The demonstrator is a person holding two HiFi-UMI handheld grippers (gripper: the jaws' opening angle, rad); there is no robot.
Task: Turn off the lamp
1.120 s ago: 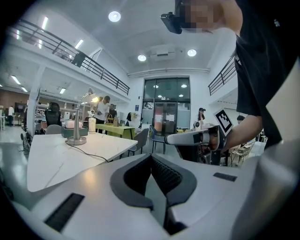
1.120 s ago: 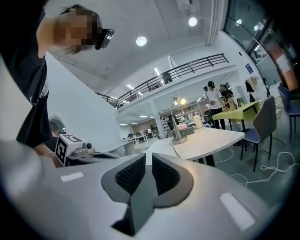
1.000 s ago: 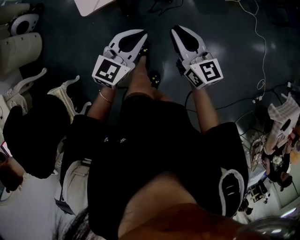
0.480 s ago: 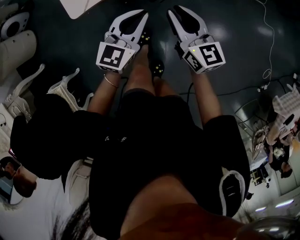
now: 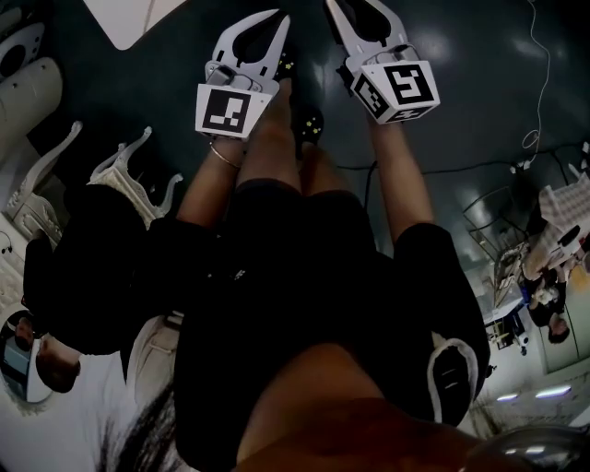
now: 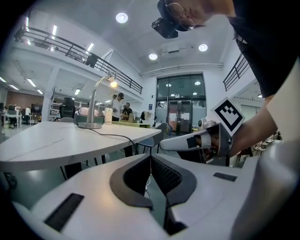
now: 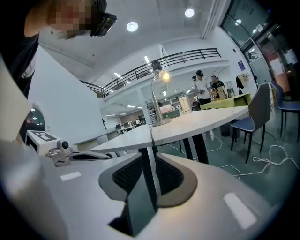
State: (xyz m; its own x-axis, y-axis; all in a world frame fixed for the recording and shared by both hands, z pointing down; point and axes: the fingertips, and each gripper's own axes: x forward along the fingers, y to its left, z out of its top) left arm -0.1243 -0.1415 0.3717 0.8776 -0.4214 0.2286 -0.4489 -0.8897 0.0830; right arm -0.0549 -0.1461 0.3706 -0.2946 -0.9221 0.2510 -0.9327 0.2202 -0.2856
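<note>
You held the left gripper [image 6: 150, 157] with its jaws closed tip to tip and nothing between them. The right gripper [image 7: 151, 158] likewise had its jaws pressed together and empty. In the head view both were out in front of you, side by side but apart, above your legs and the dark floor [image 5: 461, 120].

Beyond the jaws stood a white surface [image 6: 56, 140] with a rounded edge. The lamp [image 6: 93, 101], a gooseneck desk lamp on a flat base, stood on it well away from both grippers, and its head was lit. A black cord [image 6: 117, 136] ran from the base across the top toward the near edge.

Farther off, several people [image 6: 117, 105] stood behind the surface. A railed balcony [image 6: 70, 47] ran along the upper wall under round ceiling lights [image 6: 122, 18].

Only the left gripper view showed you the tall glass doors [image 6: 183, 110] at the far end. Only the right gripper view showed a blue-grey chair [image 7: 255, 117] at the surface's side and loose white cables [image 7: 276, 152] on the floor. The lamp appeared in the two gripper views alone. The head view gave you instead a white tabletop corner [image 5: 129, 18], which may or may not have been the same surface, and white carved chairs [image 5: 138, 175] at your left.
</note>
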